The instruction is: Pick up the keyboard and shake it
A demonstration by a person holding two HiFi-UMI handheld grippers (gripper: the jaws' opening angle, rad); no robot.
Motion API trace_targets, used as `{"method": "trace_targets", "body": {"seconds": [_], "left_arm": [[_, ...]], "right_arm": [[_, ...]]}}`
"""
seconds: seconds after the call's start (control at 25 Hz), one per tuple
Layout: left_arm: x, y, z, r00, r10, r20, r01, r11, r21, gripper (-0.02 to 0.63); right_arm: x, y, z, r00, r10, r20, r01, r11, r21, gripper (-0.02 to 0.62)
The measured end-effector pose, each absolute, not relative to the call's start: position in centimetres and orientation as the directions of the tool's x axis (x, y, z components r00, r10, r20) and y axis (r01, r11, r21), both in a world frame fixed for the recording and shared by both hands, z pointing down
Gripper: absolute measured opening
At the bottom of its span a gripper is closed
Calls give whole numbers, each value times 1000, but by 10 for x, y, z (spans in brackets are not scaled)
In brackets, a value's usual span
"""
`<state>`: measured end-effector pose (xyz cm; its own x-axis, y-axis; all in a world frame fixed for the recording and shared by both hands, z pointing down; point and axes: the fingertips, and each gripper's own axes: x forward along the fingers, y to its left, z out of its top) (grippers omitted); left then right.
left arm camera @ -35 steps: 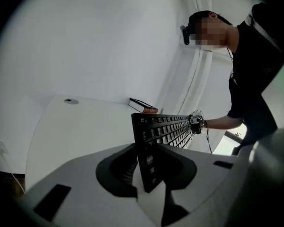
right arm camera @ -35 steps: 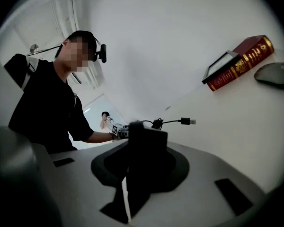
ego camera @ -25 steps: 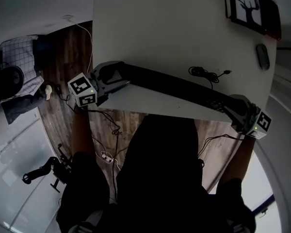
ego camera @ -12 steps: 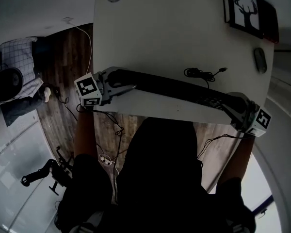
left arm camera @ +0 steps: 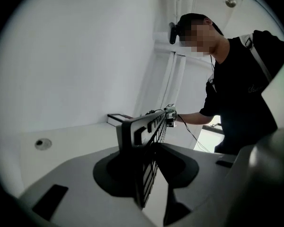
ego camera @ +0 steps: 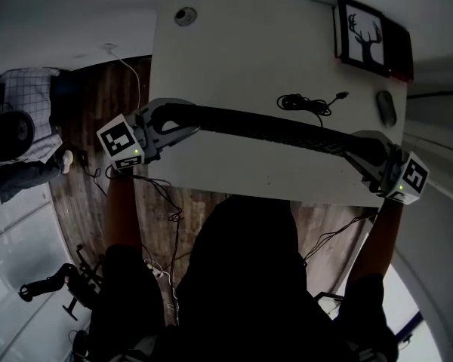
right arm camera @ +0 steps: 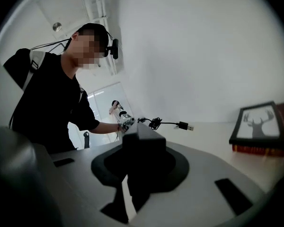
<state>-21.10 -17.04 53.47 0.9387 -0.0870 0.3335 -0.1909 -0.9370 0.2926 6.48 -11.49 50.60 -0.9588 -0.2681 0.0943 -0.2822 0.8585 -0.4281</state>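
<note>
- Way over on the left, off the table, somebody in a checked shirt point(ego camera: 26, 96) is sitting above the wooden floor point(ego camera: 83, 194).
- The left gripper point(ego camera: 170, 125) is pinching the left end of the keyboard point(ego camera: 264, 127). Its jaws have just been closing in, and they're sitting fairly narrow with that end clamped between them.
- The keyboard itself is hanging like a bridge between the two grippers, over the near half of the white table point(ego camera: 234, 51). In the left gripper view it's standing up on its long edge, keys facing right, and it's looking lifted off the tabletop.
- Just behind the keyboard's middle, a black cable point(ego camera: 309, 102) is lying coiled on the table, plug end pointing right.
- The right gripper point(ego camera: 365, 149) is gripping the keyboard's right end, jaws narrow and pressing on it from both sides.
- At the far right corner a framed deer picture point(ego camera: 362, 40) is lying on top of something red.
- A dark mouse point(ego camera: 386, 108) is lying near the right edge, between the picture and the right gripper.
</note>
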Motion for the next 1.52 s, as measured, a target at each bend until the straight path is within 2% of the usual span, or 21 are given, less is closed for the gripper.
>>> {"method": "trace_targets", "body": {"seconds": [0.52,0.8,1.12,1.52], "left_arm": [[-207,-219,314,953,-235,190,-208,-966,-153,141],[-205,-242,196,958,-274,87,-241,-931,-272,152],[-187,-227,155,952,-304,42,-265,-882,-391,155],[-186,-224,157,953,-299,38,-263,-888,-378,155]], "right_arm": [[67,-155,296,-951,-309,20,-309,951,1,92],[70,-175,170,-953,-302,21,-292,934,208,92],[86,-159,136,-955,-296,-25,-285,891,354,92],[89,-156,133,-952,-306,-4,-287,889,357,94]]}}
